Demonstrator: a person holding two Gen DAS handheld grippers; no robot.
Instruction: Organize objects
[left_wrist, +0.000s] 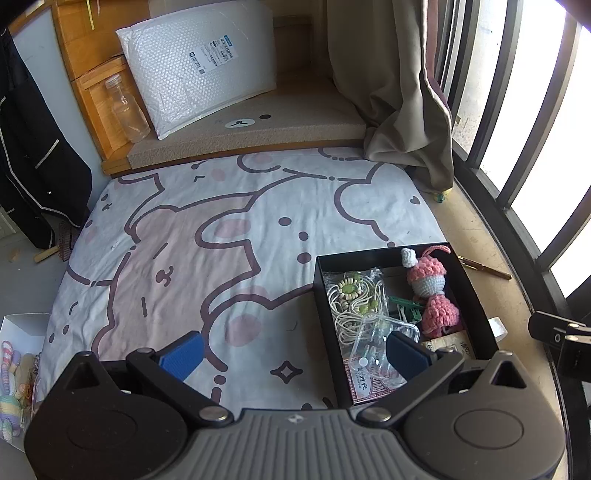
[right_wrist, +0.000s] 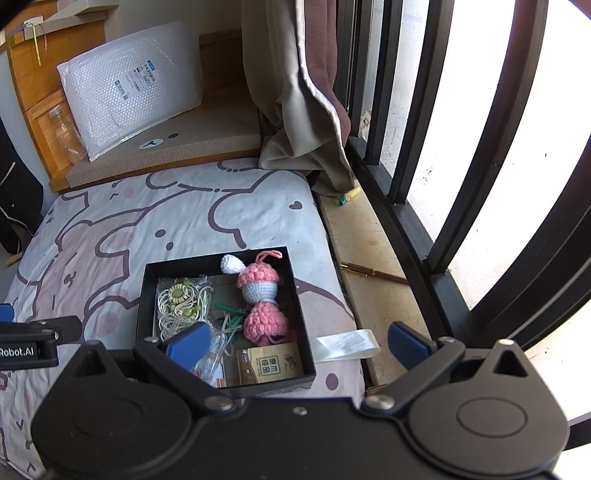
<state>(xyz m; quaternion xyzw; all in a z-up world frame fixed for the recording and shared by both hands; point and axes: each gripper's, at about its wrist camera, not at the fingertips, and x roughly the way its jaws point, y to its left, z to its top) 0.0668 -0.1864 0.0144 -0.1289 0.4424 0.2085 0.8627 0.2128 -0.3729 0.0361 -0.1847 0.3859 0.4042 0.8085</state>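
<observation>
A black open box (left_wrist: 476, 295) (right_wrist: 147, 284) sits on the cartoon-print bedsheet (left_wrist: 221, 229) (right_wrist: 110, 221) near the window side. Inside lie a pink crochet toy (left_wrist: 430, 280) (right_wrist: 260, 291), a bagged cream bead necklace (left_wrist: 354, 295) (right_wrist: 181, 302), green clips (left_wrist: 406, 308) (right_wrist: 229, 314), a clear plastic bag (left_wrist: 373, 343) (right_wrist: 214, 354) and a brown card packet (right_wrist: 269, 363). My left gripper (left_wrist: 295, 356) is open and empty, hovering over the box's left wall. My right gripper (right_wrist: 299, 349) is open and empty above the box's near right corner.
A bubble-wrap mailer (left_wrist: 199, 62) (right_wrist: 133, 81) and a clear bottle (left_wrist: 125, 109) stand on the beige ledge beyond the bed. A curtain (left_wrist: 402, 92) hangs by the barred window (right_wrist: 461, 147). A pen (right_wrist: 373, 273) lies on the sill. A white strip (right_wrist: 347, 343) lies beside the box. A white box with crochet toys (left_wrist: 14, 369) sits at left.
</observation>
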